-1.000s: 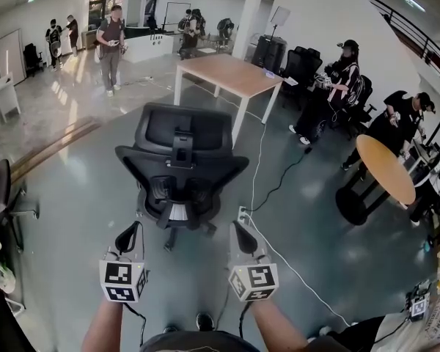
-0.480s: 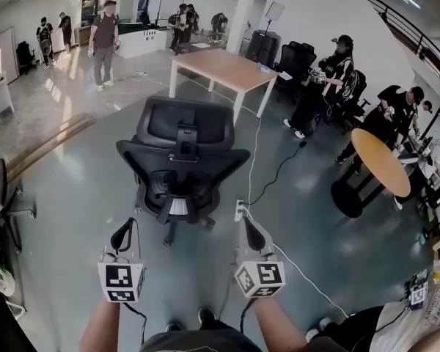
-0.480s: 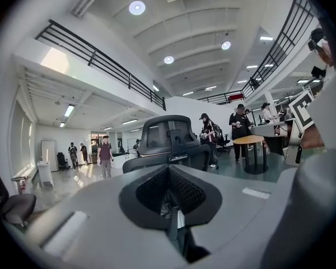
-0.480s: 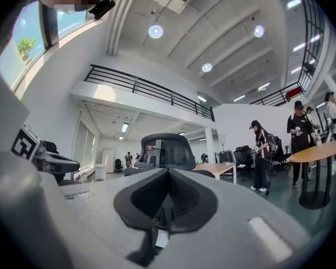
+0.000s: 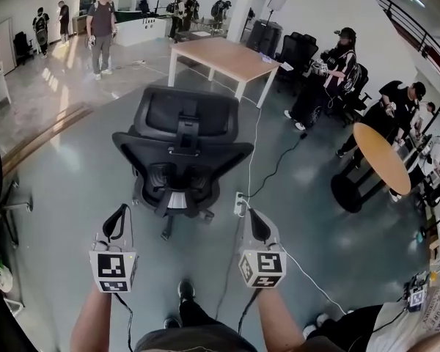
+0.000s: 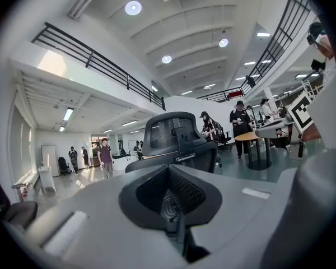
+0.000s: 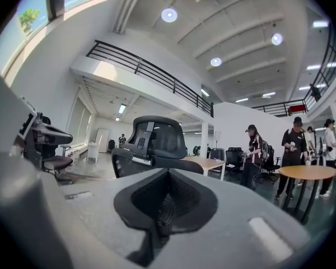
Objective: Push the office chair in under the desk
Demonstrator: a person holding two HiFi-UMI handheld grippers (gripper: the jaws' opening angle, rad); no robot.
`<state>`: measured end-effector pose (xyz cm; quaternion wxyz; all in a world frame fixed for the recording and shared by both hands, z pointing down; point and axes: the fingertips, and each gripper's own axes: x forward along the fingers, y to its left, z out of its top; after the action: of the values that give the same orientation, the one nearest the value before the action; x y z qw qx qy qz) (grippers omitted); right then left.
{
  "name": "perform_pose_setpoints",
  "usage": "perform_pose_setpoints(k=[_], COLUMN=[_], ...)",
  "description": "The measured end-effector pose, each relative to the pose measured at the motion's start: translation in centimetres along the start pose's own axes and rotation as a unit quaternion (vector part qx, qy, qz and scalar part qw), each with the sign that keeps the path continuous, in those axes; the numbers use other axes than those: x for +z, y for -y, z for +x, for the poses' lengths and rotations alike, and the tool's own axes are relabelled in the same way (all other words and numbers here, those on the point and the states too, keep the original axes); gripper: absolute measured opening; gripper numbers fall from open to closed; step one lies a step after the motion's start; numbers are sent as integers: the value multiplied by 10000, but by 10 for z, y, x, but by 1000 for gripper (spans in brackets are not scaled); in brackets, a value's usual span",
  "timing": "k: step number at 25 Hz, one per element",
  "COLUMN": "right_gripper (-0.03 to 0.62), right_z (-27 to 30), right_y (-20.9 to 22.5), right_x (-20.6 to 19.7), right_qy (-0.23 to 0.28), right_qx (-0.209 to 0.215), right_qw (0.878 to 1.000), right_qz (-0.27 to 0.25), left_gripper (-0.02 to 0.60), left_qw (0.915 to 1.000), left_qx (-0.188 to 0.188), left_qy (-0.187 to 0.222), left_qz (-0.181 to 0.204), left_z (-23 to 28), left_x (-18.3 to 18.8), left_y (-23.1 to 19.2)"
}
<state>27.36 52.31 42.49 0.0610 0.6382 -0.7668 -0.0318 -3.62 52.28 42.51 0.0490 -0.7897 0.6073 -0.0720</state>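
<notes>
While the head view looks steeply down, both bare forearms stretch forward side by side, and the left claw (image 5: 118, 222) and the right claw (image 5: 257, 224) point ahead, level with each other and well apart. Neither touches anything. The office chair (image 5: 182, 149) stands ahead of them on the grey floor (image 5: 73, 189) with its back and headrest turned toward the person, and there's clear floor between it and both claw tips. Beyond it sits the wooden desk (image 5: 221, 56), well apart, so the chair is not under it! A white cable (image 5: 273, 173) snakes over the floor just right of the chair to a power strip (image 5: 239, 204) near the right claw.

Over to the left gripper view: the left claw (image 6: 171, 203) has its jaws pressed tight together, nothing between them. The chair (image 6: 176, 136) rises straight ahead above them, headrest on top.

Now the right gripper view: the right claw (image 7: 161, 206) is clamped together too, and empty. The chair (image 7: 154, 142) shows ahead, a touch left of centre, and the desk (image 7: 206, 162) peeks out just behind it on the right.
</notes>
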Motion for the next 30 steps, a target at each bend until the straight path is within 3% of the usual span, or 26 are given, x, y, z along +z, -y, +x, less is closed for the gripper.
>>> perform_pose_setpoints(k=[7, 12, 16, 20, 26, 30], right_gripper=[-6, 61, 100, 144, 209, 258], right_z=[69, 115, 149, 173, 199, 213], right_y=[13, 13, 21, 30, 39, 36], right_x=[20, 20, 16, 3, -3, -11], right_qy=[42, -83, -179, -433, -601, -846], right_qx=[78, 445, 603, 752, 786, 839], right_qw=[9974, 9932, 9865, 9804, 9618, 9389], right_qz=[-719, -1073, -1514, -1770, -2554, -3228], left_gripper=[44, 74, 149, 232, 318, 392], left_qw=[9986, 9954, 9822, 9668, 9512, 9459], left_qx=[193, 384, 835, 1023, 903, 644], left_qy=[-87, -277, -425, -429, -718, -948], left_qz=[494, 833, 1627, 2300, 2861, 3035], left_z=[58, 104, 136, 159, 183, 198], left_x=[17, 16, 13, 14, -3, -12], left_y=[-16, -27, -42, -50, -54, -57])
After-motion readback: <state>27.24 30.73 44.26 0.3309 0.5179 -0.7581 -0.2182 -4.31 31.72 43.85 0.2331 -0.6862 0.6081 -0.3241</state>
